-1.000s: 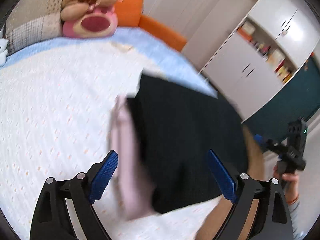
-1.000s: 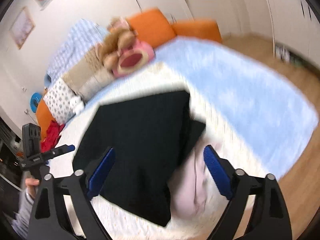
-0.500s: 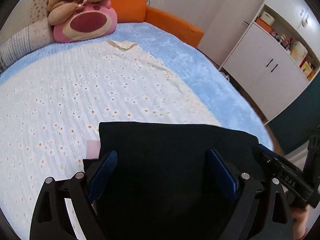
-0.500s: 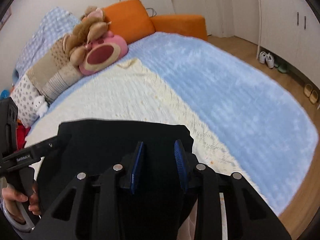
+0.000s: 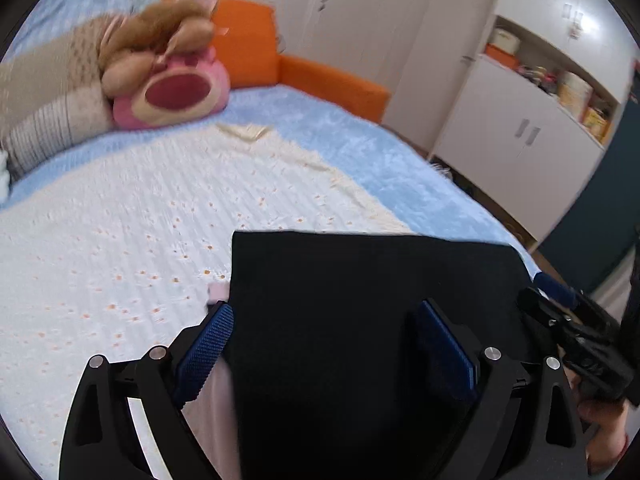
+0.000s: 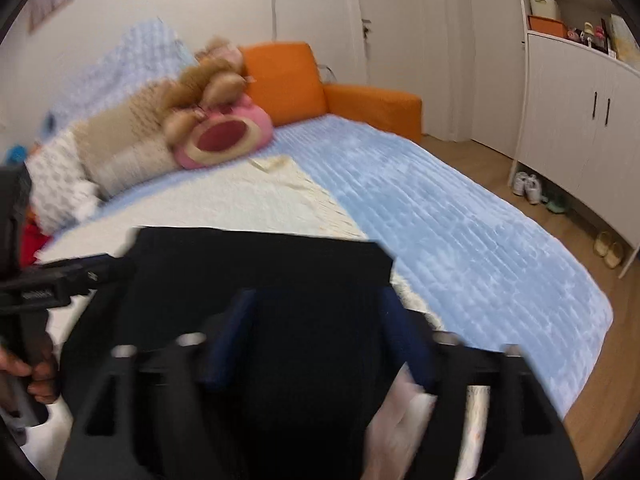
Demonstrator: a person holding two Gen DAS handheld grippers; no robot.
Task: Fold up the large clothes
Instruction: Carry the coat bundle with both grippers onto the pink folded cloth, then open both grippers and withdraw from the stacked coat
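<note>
A black garment [image 5: 360,300] with a pink part [image 5: 218,290] under it lies folded flat on the white flowered bedspread [image 5: 120,220]. My left gripper [image 5: 324,344] is open, its blue pads [image 5: 206,346] spread over the near part of the garment. In the right wrist view the garment [image 6: 260,264] fills the foreground, and pink cloth [image 6: 396,420] shows at its right. My right gripper [image 6: 316,340] is blurred but open, jaws apart over the cloth. The other gripper shows at the edge of each view.
A pink plush toy [image 5: 172,96] and pillows [image 5: 48,120] lie at the bed's head, by an orange sofa [image 5: 332,80]. White cabinets [image 5: 516,140] stand right. The blue blanket [image 6: 460,232] reaches the bed's right edge, with wood floor and shoes [image 6: 528,188] beyond.
Both grippers swung down over the black garment. The right gripper closed half a second ago and has now opened. The garment lies flatter and squarer than before.
</note>
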